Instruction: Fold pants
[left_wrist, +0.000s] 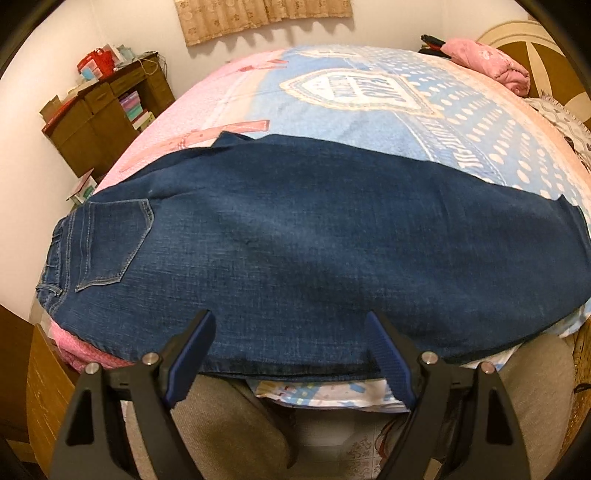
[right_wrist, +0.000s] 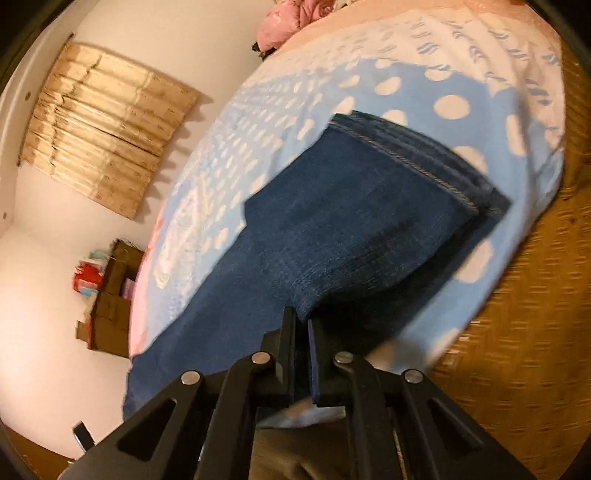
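Observation:
Dark blue jeans (left_wrist: 295, 251) lie flat across the near edge of the bed, folded leg on leg, waist and back pocket (left_wrist: 110, 243) at the left, hems at the right. My left gripper (left_wrist: 291, 321) is open above the jeans' near edge, holding nothing. In the right wrist view my right gripper (right_wrist: 301, 321) is shut on the near edge of the jeans (right_wrist: 351, 229) close to the hem end (right_wrist: 424, 162), and the cloth is lifted a little there.
The bed (left_wrist: 369, 92) has a pink and blue dotted blanket. A pink bundle (left_wrist: 487, 62) lies at its far right. A brown cabinet (left_wrist: 103, 110) with boxes stands by the far left wall. Woven wooden furniture (right_wrist: 517, 314) is at the right.

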